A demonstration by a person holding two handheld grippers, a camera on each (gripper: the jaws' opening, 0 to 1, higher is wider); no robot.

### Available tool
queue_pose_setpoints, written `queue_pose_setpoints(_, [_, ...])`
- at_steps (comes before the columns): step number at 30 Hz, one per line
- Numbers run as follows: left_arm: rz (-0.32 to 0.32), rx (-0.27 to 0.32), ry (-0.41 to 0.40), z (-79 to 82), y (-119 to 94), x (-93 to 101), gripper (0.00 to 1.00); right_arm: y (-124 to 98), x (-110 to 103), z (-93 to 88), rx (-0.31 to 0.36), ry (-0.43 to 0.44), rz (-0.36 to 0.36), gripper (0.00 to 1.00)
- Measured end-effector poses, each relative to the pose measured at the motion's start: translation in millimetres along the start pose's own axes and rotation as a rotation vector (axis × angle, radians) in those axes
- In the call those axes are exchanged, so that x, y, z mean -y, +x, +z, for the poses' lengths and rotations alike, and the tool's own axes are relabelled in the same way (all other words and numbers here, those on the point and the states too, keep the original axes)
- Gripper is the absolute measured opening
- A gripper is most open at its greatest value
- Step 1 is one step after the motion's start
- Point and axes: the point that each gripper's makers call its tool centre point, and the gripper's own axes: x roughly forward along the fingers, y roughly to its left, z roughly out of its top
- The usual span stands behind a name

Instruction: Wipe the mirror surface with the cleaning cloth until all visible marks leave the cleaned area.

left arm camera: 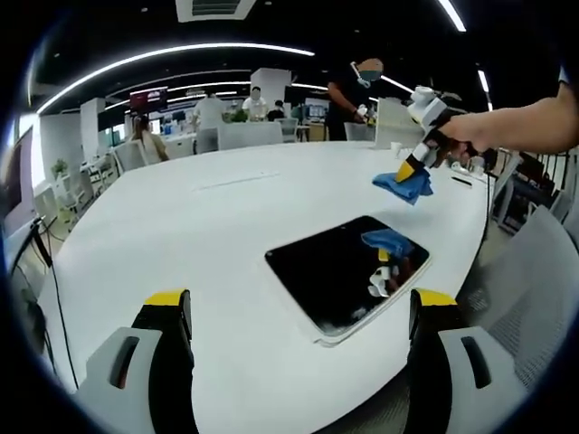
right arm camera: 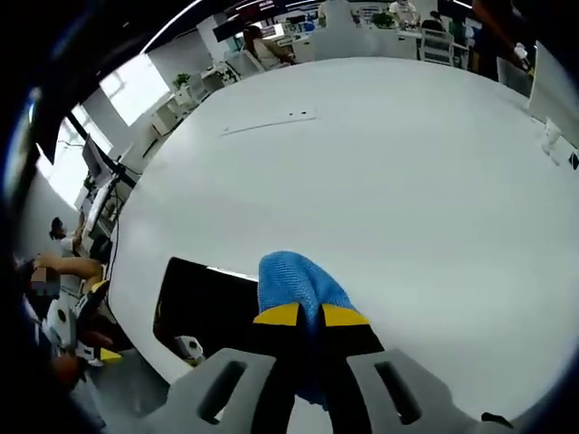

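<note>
Right gripper view, hand-held gripper (right arm camera: 312, 316) pinching cloth (right arm camera: 294, 282)

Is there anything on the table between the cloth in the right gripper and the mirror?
Nothing: in the left gripper view, bare white table lies between the blue cloth and the mirror.

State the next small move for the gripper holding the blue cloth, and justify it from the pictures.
Probably lower the right gripper so the blue cloth meets the mirror. The cloth is clamped but held in the air above the mirror, which lies flat on the white table.
</note>
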Motion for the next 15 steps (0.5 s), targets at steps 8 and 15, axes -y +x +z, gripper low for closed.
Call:
queue_pose_setpoints(8, [0.019, -0.008, 0.001, -1.2, -1.0, -3.0, 0.99, 10.2, 10.9, -12.1, -0.031, 0.041, 0.021, 0.02])
queue_pose_setpoints(15, [0.032, -0.012, -0.007, -2.3, -1.8, -5.7, 0.99, 30.4, 13.9, -37.9, -0.054, 0.063, 0.000, 0.03])
